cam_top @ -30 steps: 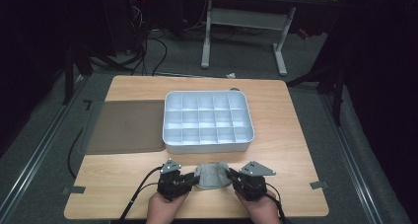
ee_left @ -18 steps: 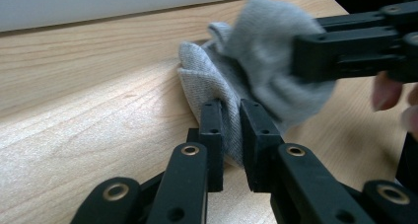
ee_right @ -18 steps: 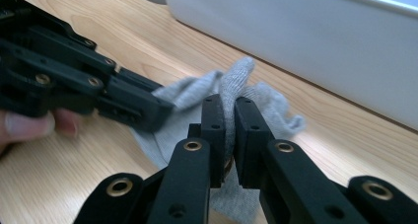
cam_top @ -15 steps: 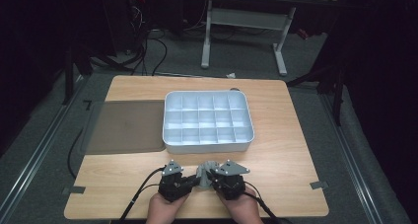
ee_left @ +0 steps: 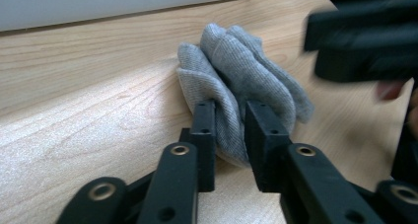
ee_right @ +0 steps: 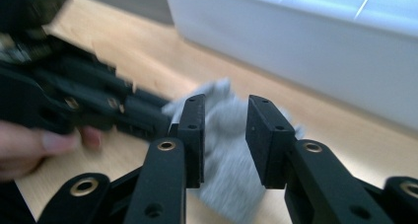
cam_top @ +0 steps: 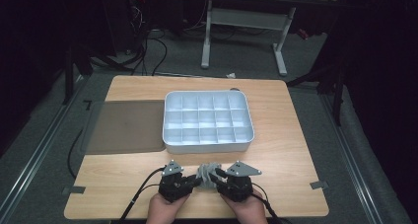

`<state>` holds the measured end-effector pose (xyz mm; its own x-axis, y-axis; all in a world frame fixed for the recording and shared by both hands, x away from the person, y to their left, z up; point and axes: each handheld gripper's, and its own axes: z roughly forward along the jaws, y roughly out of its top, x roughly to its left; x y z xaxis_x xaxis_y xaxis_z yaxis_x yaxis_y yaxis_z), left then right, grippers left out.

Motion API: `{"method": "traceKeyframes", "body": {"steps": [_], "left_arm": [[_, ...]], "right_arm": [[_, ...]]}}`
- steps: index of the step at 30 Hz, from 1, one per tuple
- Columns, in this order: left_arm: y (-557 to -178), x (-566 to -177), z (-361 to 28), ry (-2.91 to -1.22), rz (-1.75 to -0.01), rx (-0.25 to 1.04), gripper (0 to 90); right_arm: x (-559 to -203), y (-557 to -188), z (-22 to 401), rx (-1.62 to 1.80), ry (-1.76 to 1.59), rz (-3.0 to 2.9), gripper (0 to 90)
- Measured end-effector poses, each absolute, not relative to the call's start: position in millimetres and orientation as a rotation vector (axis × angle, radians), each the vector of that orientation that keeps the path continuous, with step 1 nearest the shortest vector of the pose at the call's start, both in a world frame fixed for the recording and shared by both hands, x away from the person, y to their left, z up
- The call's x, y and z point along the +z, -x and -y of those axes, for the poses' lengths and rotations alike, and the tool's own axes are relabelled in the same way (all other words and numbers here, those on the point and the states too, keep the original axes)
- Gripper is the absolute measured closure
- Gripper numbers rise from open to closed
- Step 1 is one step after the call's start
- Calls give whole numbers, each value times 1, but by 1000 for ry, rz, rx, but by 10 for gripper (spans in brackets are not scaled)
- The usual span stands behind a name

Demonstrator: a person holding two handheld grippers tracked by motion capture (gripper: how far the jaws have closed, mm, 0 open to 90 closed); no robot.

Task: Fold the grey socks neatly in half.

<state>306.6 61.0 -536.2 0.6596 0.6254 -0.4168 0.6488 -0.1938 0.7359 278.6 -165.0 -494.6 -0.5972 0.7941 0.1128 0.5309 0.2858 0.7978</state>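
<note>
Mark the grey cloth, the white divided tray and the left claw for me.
grey cloth (ee_left: pixel 246 81), left gripper view, on its bunched folds.
white divided tray (cam_top: pixel 207 146), high view, on its near wall.
left claw (ee_left: pixel 230 135), left gripper view, midway between its fingertips.

A white compartment tray (cam_top: pixel 207 123) sits mid-table (cam_top: pixel 286 115), touching a grey mat (cam_top: pixel 125 127) beside it.

No readable text, labels, brand names, numbers or signs appear on anything in these views.
</note>
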Motion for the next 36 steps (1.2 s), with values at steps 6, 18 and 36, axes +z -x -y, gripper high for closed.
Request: {"method": "traceKeyframes", "body": {"steps": [6,18,36], "left_arm": [[-298,-530,-74,-1832,-976,-72,662],[-302,-536,-73,-1885,-1041,-48,806],[-302,-537,-69,-1921,-1038,-40,858]], "right_arm": [[-505,-276,156,1236,-1212,-2285,656],[-521,-279,154,1137,-1211,-2287,865],[-512,-278,133,1201,-1082,-2339,870]]}}
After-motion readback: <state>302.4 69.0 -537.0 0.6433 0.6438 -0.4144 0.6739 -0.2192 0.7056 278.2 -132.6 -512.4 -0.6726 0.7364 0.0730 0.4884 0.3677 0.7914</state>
